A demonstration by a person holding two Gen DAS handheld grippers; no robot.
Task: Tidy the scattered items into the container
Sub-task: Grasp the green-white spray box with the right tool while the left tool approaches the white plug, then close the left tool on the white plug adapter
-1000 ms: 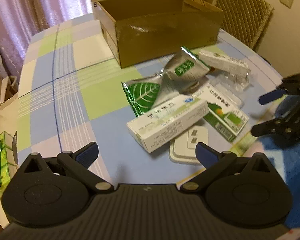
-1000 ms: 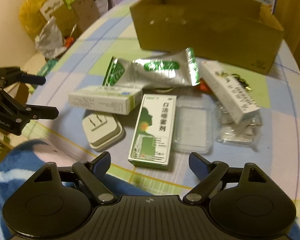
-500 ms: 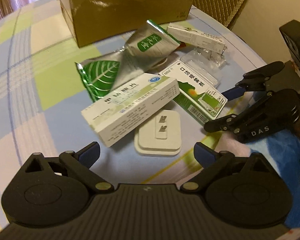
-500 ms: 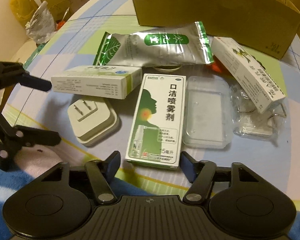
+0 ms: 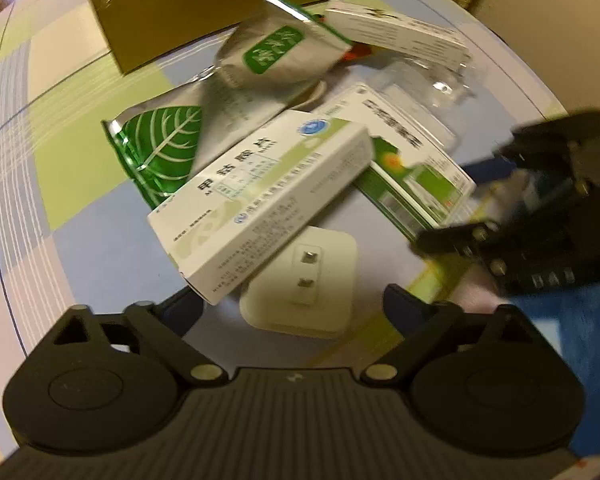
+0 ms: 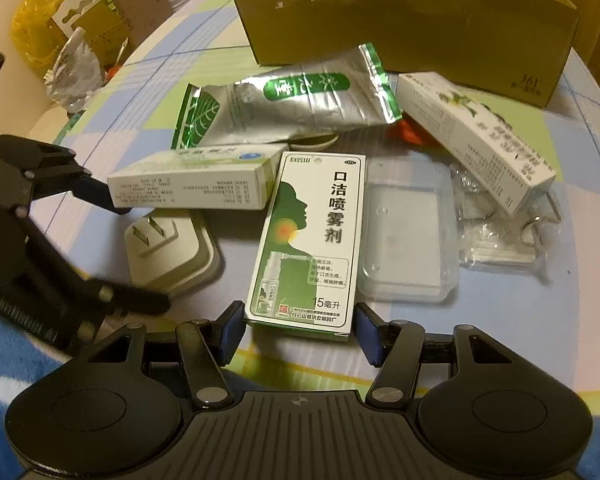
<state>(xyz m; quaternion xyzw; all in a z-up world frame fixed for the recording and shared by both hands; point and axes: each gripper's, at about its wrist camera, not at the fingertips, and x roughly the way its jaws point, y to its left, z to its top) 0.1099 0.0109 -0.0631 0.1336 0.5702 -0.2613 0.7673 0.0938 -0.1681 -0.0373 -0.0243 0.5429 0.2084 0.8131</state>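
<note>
Green-white spray box (image 6: 314, 236) flat on tabletop (image 6: 520, 332), near end between right gripper (image 6: 299, 330) pads, apparently clamped. Left gripper (image 5: 288, 308) wide, jaws closing, straddling white plug adapter (image 5: 304, 284), not touching. Cardboard box (image 6: 404, 16) beyond clutter.

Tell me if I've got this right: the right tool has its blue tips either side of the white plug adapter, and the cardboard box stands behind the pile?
Not quite. In the right wrist view the right tool straddles the near end of the green spray box, not the white plug adapter, which lies to its left. The cardboard box does stand behind the pile.
</note>
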